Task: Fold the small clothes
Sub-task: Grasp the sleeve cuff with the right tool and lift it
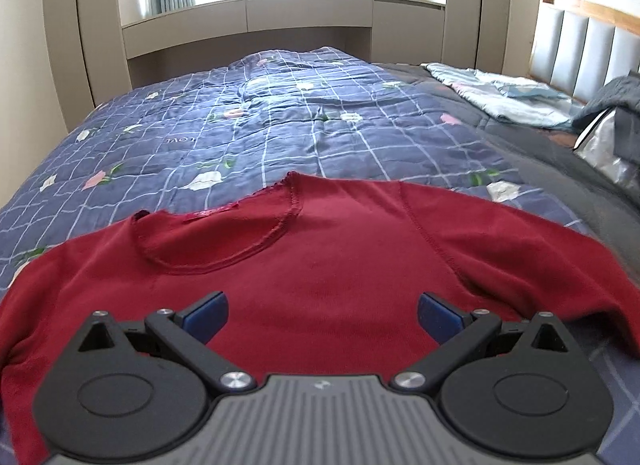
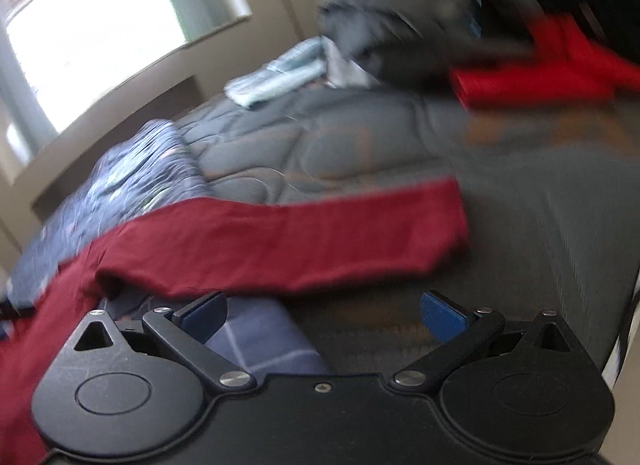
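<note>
A dark red long-sleeved top is spread flat on a blue checked quilt with a flower print, its neckline lying toward 11 o'clock in the left wrist view. The left gripper is held over the chest of the top, its blue-padded jaws spread wide and nothing between them. A grey quilted blanket is seen at 3 o'clock, with a pale blue folded cloth beyond it at 2 o'clock, near a padded headboard.

In the blurred right wrist view, one sleeve of the top is stretched from 9 o'clock toward 3 o'clock across the grey blanket. The right gripper is held just before the sleeve, its jaws parted and empty. A brighter red folded garment is seen at 1 o'clock, beside a dark grey heap that cannot be made out.
</note>
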`<state>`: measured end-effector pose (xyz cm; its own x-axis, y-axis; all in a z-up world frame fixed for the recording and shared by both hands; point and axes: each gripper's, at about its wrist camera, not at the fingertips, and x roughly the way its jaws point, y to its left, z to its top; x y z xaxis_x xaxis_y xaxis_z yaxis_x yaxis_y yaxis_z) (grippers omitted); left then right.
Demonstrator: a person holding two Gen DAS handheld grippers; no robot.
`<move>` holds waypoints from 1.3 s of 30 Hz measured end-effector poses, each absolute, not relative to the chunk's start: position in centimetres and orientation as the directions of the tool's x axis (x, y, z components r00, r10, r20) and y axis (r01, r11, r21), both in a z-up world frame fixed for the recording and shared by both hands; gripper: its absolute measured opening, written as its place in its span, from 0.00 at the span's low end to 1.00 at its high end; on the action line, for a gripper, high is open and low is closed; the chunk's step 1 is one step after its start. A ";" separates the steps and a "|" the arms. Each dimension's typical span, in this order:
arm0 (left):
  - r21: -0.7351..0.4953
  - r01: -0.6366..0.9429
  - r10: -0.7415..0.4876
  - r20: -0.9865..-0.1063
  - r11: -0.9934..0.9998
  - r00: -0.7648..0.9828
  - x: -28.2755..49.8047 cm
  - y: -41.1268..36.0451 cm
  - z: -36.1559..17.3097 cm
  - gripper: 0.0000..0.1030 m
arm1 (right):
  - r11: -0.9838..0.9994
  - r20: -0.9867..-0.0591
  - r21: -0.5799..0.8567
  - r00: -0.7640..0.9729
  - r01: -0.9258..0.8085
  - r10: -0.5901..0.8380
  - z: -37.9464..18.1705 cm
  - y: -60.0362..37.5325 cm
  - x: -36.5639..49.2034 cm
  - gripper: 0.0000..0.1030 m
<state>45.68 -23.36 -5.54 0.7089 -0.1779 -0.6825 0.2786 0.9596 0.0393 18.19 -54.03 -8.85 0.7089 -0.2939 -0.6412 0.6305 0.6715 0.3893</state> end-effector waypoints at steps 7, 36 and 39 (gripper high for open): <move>0.051 0.303 -0.180 -0.706 0.951 0.685 46.1 -23.5 -7.9 1.00 | 0.497 -0.585 0.574 0.750 0.651 -0.307 -9.4 -57.0 17.2 0.99; -0.291 0.121 -0.293 -0.672 0.949 0.680 46.9 -8.2 2.4 1.00 | 0.856 -0.295 0.257 0.880 0.449 -0.373 8.6 -55.4 37.0 0.06; -0.279 0.069 -0.237 -0.630 0.958 0.740 45.9 -5.4 3.9 1.00 | 0.930 -0.249 0.237 0.943 0.280 -0.221 10.5 -50.6 41.2 0.06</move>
<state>45.87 -5.40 3.88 0.7400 -0.2367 -0.6296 0.0688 0.9578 -0.2792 41.23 -50.59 10.50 0.9431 -0.2206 -0.2488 0.2801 0.9302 0.2372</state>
